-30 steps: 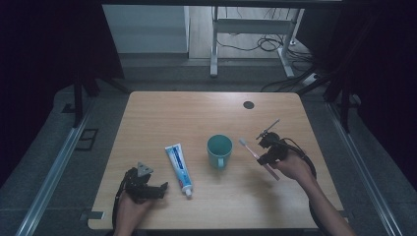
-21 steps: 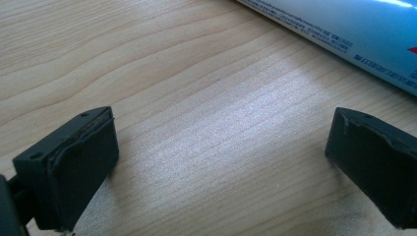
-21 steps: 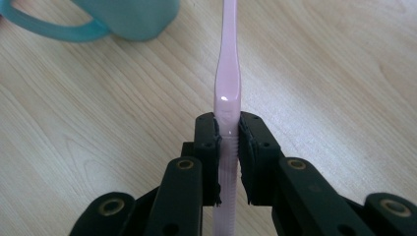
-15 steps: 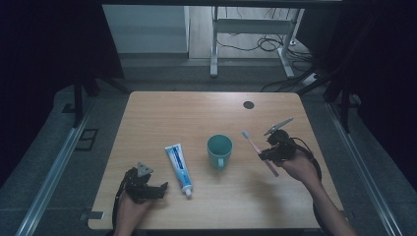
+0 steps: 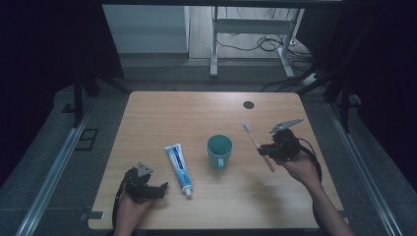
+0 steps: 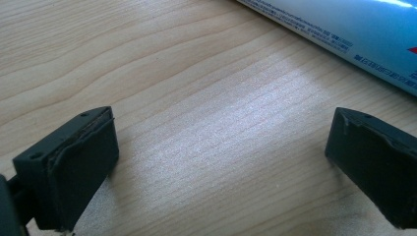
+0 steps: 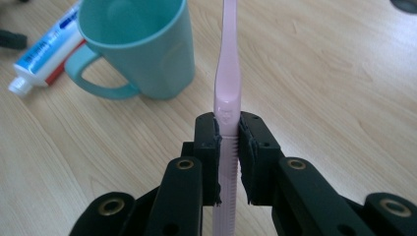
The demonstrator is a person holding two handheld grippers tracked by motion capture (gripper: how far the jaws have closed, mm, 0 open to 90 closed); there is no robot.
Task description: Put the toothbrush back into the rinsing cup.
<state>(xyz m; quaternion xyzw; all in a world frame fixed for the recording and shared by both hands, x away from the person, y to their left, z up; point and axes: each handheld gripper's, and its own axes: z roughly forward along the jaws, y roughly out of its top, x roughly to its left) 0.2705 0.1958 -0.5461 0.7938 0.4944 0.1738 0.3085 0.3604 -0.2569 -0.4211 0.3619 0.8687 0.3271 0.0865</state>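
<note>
- High view: right gripper (image 5: 269, 147) holds the toothbrush (image 5: 254, 143) just right of the cup (image 5: 219, 150), head angled away, likely for dropping it in; left gripper (image 5: 160, 189) rests on the table (image 5: 196, 113), left of the cup; toothpaste (image 5: 178, 168) lies between.
- Left gripper view: fingers (image 6: 69, 162) released, spread over bare table; toothpaste beside them.
- Right gripper view: fingers (image 7: 253, 152) clenched on the toothbrush handle; cup just left of it.

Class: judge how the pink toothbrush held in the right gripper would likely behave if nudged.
The toothbrush looks thin and light, likely slightly springy. The right gripper clamps its narrow handle, so it might pivot if nudged.
</note>
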